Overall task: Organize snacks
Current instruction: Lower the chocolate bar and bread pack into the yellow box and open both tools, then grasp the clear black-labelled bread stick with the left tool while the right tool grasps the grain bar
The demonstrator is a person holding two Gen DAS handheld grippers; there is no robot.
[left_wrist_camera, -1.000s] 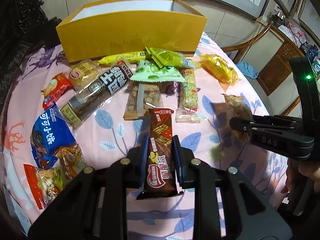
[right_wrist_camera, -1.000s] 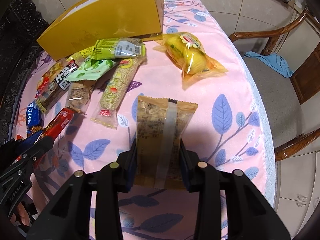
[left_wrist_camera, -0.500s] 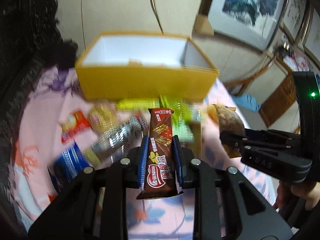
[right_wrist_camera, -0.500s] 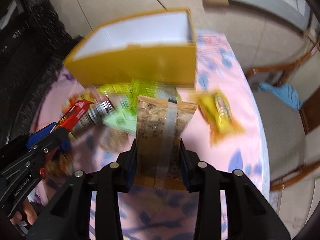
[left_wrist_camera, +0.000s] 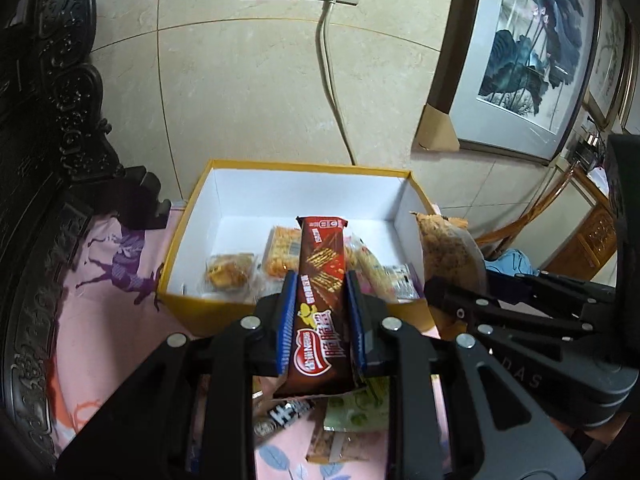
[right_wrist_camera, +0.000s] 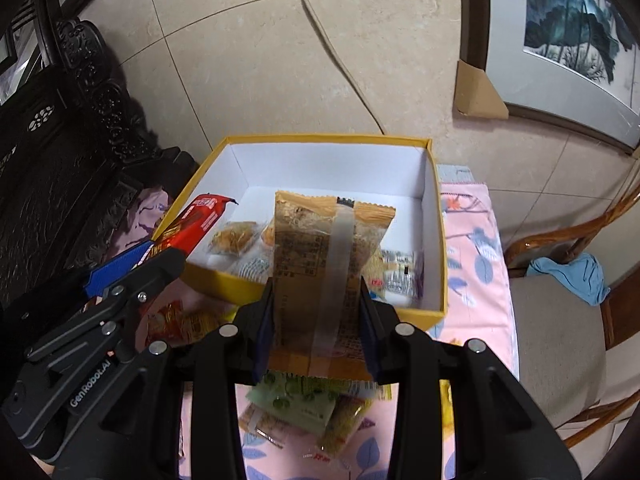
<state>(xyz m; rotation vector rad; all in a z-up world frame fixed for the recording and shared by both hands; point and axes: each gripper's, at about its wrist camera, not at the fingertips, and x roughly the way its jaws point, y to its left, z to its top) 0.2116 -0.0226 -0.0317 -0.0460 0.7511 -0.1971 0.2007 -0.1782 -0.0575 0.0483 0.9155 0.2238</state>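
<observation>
Above the near wall of the yellow box (left_wrist_camera: 208,312), the left gripper (left_wrist_camera: 320,320) is clamped on a brown wafer bar (left_wrist_camera: 320,280), blue pads pressing both long edges, the bar's far end reaching over the box interior. Alongside it, the right gripper (right_wrist_camera: 318,312) is clamped on a tan cake packet (right_wrist_camera: 320,248) with a clear seam strip down its middle; the packet stands upright between the pads, its top edge over the box. Both snacks are held in the air, neither touching the box. Inside the box, on its white floor, lie a small pastry in clear wrap (left_wrist_camera: 228,272), an orange packet (left_wrist_camera: 280,256) and further wrapped snacks near the right wall. More snacks remain on the pink cloth (right_wrist_camera: 472,248) below the grippers, among them a green packet (right_wrist_camera: 296,404). The box sits at the far edge of the cloth, close to a tiled wall (left_wrist_camera: 248,92)
</observation>
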